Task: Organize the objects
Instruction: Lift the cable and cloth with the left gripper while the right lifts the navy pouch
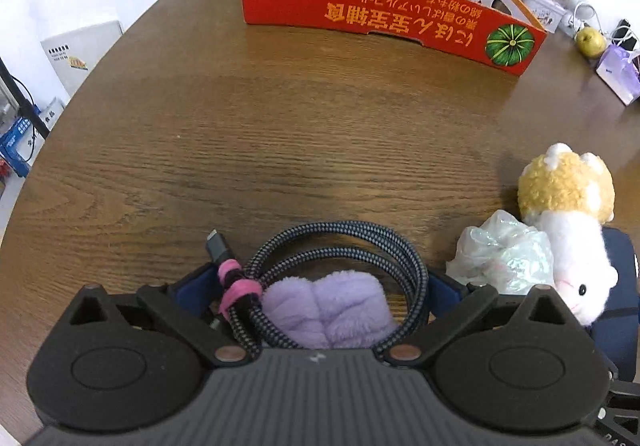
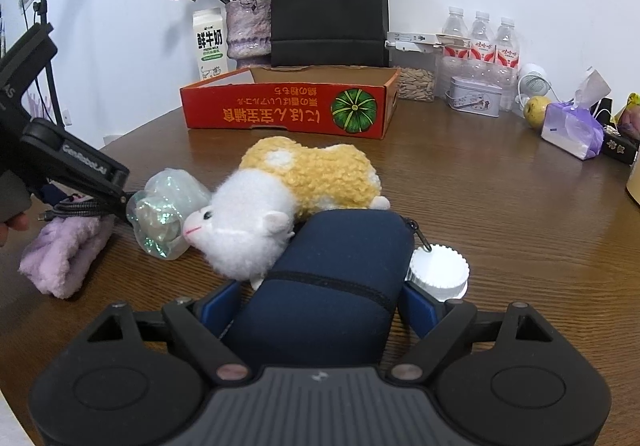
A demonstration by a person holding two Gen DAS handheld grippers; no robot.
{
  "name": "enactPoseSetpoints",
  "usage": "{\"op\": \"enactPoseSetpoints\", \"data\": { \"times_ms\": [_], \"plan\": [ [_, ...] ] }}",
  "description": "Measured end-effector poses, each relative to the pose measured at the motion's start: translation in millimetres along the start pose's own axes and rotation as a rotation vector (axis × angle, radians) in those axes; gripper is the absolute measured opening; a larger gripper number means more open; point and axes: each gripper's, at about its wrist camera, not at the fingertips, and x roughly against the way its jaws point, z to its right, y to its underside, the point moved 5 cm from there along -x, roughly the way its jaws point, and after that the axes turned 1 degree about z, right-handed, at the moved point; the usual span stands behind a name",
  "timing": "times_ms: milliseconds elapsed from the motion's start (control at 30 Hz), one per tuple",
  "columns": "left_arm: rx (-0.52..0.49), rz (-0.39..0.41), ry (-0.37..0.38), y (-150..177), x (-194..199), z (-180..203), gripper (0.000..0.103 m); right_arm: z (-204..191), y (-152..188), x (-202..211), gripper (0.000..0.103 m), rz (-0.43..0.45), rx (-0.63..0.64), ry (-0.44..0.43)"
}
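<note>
honestly, the main risk sits with the left gripper: its fingers straddle the coiled braided cable just above the lilac fluffy pouch, and whether they have closed on the coil or merely bracket it i cannot tell. the coil is held by one pink strap, so a pinch on a single loop could let the rest sag or spring loose on the way to the box, and the plug end might snag on the pouch's fur. the right gripper has a finger on each side of the navy zip case, apparently touching it, though a firm clamp is not certain. the plush hamster leans its head and paw against that case, and the crinkly iridescent wrapper touches its nose, so lifting the case would likely tip the toy and nudge the wrapper. a white ridged cap hangs from the zip pull and could swing. all these items lie on the wooden table, well apart from the red cardboard box at the far side. what shows of its brown interior looks bare, but its floor is mostly hidden behind the front wall.
</note>
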Motion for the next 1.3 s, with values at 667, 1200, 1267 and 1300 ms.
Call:
{"op": "enactPoseSetpoints", "data": {
  "times_ms": [667,1200,1267,1300],
  "plan": [
    [-0.032,0.217,0.072,12,42,-5,0.093,-7,-1,-4,0.088,-0.036,-0.030,0.111],
    [-0.070,0.271,0.125,23,60,-3,0.093,-13,0,15,0.064,-0.027,-0.053,0.085],
    [-0.073,0.275,0.126,25,63,-2,0.093,-13,1,18,0.064,-0.023,-0.058,0.086],
    [-0.073,0.277,0.128,26,64,-3,0.093,-13,1,20,0.063,-0.021,-0.063,0.085]
  ]
}}
